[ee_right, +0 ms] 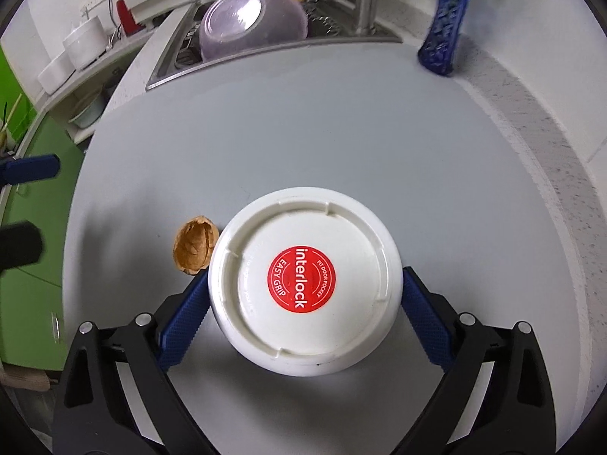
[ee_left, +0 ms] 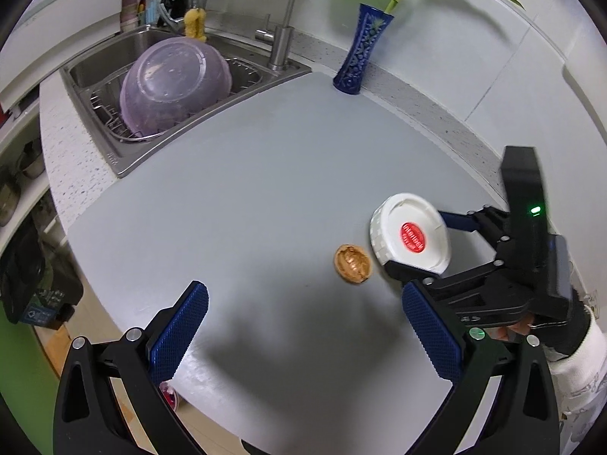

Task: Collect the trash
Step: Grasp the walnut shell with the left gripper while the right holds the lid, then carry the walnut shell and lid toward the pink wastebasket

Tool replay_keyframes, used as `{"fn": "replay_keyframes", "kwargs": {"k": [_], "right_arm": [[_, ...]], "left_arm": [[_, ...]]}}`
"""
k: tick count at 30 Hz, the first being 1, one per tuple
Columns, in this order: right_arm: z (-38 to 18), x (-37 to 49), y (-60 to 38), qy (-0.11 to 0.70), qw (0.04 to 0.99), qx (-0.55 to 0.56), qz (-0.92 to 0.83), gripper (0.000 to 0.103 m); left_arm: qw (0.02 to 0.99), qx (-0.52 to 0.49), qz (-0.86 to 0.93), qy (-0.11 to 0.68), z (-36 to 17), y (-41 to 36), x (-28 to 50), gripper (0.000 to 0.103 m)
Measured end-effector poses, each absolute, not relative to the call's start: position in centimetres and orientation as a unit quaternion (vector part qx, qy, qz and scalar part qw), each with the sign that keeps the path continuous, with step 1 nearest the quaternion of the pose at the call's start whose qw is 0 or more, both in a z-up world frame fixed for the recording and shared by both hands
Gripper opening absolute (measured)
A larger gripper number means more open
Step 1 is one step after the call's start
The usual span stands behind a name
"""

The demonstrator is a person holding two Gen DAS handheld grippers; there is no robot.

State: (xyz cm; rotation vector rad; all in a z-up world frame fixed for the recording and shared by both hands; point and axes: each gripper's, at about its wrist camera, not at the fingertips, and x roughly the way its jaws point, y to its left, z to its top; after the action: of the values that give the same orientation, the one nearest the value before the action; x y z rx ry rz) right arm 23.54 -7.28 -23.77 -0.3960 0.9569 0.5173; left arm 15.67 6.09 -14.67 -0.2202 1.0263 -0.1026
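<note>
Right hand-held gripper: clamped on white lid
Left hand-held gripper: jaws wide, empty
Walnut shell: on counter, ahead-right of left hand-held gripper, just left of the lid

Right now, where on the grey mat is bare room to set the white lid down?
Bare: the grey mat between steel sink and blue patterned vase. Crowded: the brown walnut shell beside the white round lid in the right gripper.
</note>
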Motion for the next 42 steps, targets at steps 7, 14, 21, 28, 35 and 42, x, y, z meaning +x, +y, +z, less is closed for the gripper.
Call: {"fn": "replay_keyframes", "kwargs": {"k": [7, 14, 21, 28, 35, 42], "right_arm": [[-20.0, 22.4, -11.5, 0.435, 0.859, -0.161, 0.216, 0.094], [-18.3, 21.7, -16.2, 0.431, 0.874, -0.137, 0.18, 0.094], [-18.3, 21.2, -18.3, 0.432, 0.878, -0.119, 0.167, 0.094], [-18.2, 20.8, -18.1, 0.428, 0.879, -0.119, 0.172, 0.094], [-16.9, 20.3, -17.0, 0.414, 0.883, -0.127, 0.183, 0.094], [-14.5, 17.4, -11.7, 0.382, 0.878, -0.155, 0.242, 0.094]], "left_arm": [[0.859, -0.082, -0.077, 0.499, -15.8, 3.2, 17.9, 0.098], [0.84, -0.048, -0.078, 0.534, -19.2, 0.7, 20.8, 0.098], [0.836, -0.028, -0.066, 0.544, -20.6, -0.2, 21.1, 0.064], [0.841, -0.027, -0.062, 0.537, -20.1, -0.3, 20.7, 0.035], [0.853, -0.035, -0.067, 0.516, -17.6, 0.4, 19.4, 0.035], [0.879, -0.05, -0.041, 0.473, -11.5, 4.2, 13.4, 0.035]]}}
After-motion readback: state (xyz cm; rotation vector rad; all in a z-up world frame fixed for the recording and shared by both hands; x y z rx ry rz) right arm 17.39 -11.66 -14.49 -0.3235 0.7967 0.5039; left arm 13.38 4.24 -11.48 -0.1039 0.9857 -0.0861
